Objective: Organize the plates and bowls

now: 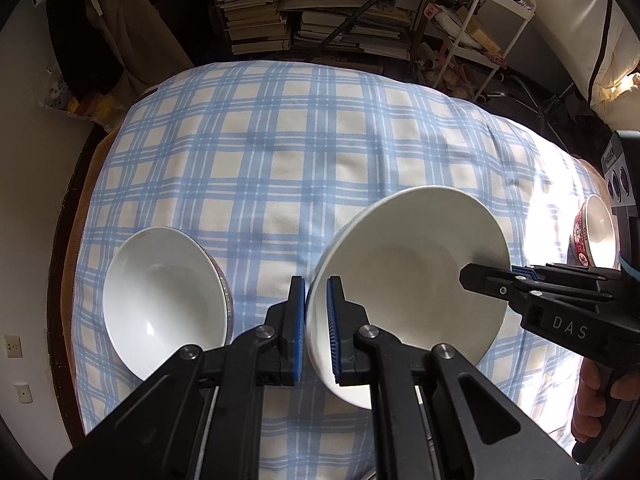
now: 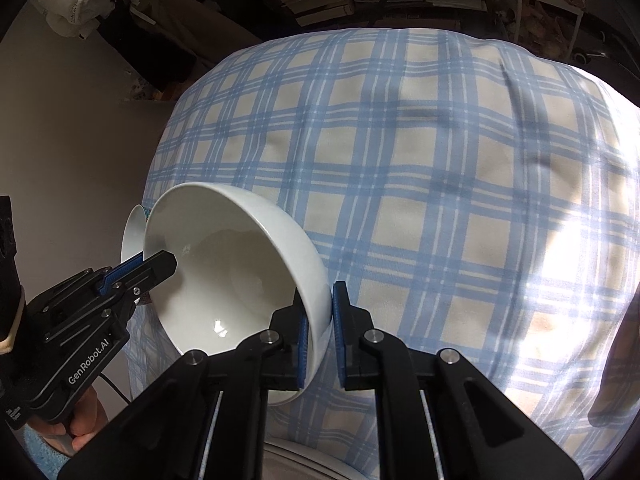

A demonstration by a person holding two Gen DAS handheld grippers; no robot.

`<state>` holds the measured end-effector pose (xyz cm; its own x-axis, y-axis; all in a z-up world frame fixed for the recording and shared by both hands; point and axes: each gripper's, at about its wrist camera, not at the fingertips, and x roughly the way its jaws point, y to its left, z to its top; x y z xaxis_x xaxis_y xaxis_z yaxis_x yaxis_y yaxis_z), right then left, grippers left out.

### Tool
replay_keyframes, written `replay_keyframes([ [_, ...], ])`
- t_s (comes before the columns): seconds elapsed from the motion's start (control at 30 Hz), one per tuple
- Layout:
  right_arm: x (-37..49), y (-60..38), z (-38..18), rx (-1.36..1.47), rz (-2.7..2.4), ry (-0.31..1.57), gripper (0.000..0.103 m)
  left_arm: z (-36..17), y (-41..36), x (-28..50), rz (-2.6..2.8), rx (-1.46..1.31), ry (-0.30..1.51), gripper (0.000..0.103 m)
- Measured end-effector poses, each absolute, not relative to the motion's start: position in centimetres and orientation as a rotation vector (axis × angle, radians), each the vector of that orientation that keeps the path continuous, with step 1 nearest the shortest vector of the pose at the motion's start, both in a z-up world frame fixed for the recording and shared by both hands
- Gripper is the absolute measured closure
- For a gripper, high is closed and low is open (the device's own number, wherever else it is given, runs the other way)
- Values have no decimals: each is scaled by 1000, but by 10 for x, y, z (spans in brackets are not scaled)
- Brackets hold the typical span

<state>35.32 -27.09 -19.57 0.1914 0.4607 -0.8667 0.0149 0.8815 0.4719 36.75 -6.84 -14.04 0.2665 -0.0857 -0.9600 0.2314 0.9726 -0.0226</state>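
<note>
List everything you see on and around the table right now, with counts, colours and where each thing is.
white bowl: one, plain white, above the checked cloth, clamped at opposite rims by both grippers
second bowl: one, white inside with a patterned outside, on the cloth to the left of the held bowl
red-patterned bowl: one, red and white outside, white inside, at the cloth's sunlit right edge
tablecloth: one, blue and cream check, covering the table
book stacks: several piles, on shelves behind the table
white cart: one, white frame, back right
left gripper: black with blue pads, shut on the white bowl's rim
right gripper: black with blue pads, shut on the opposite rim
</note>
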Motion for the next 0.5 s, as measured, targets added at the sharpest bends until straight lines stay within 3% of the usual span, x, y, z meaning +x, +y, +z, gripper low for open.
replay_keyframes([
  [0.5, 310, -287, -201, 447, 312, 1310, 90, -148, -65, 353, -193, 112, 1295, 93],
])
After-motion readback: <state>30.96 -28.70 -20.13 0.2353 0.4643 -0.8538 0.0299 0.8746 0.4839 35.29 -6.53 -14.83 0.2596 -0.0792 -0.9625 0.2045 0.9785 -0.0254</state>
